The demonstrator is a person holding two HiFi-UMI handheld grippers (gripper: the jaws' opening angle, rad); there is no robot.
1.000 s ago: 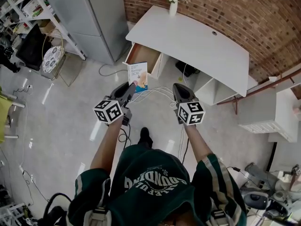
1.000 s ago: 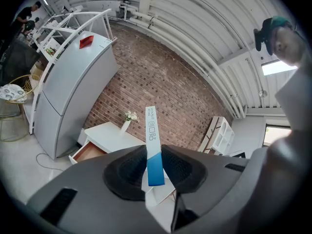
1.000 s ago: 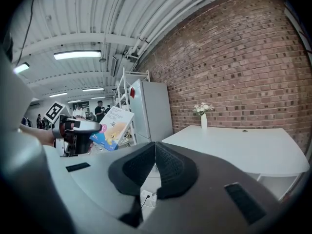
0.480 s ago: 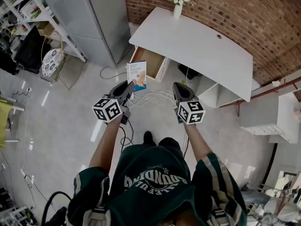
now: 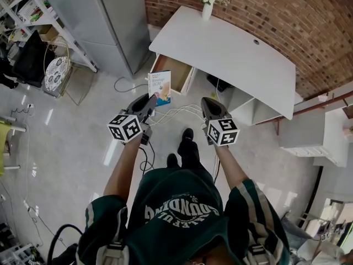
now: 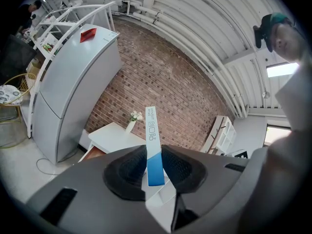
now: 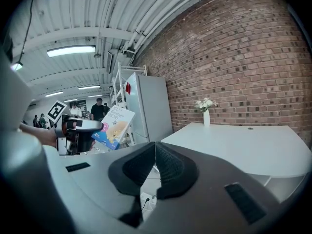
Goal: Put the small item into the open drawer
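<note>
The left gripper (image 5: pixel 149 100) clamps its jaws on the lower end of a thin blue-and-white cardboard box (image 5: pixel 160 87), held upright in the air just before the open wooden drawer (image 5: pixel 177 70) under the white tabletop's (image 5: pixel 231 54) left end. The right gripper (image 5: pixel 207 101) is closed and empty.

"Bandage" on box (image 7: pixel 113 126), shirt (image 5: pixel 182 214) lettering unclear

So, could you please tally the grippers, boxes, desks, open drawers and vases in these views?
Grippers: 2 (left gripper, right gripper)
Box: 1
Desk: 1
Open drawer: 1
Vase: 1
Total: 6
</note>
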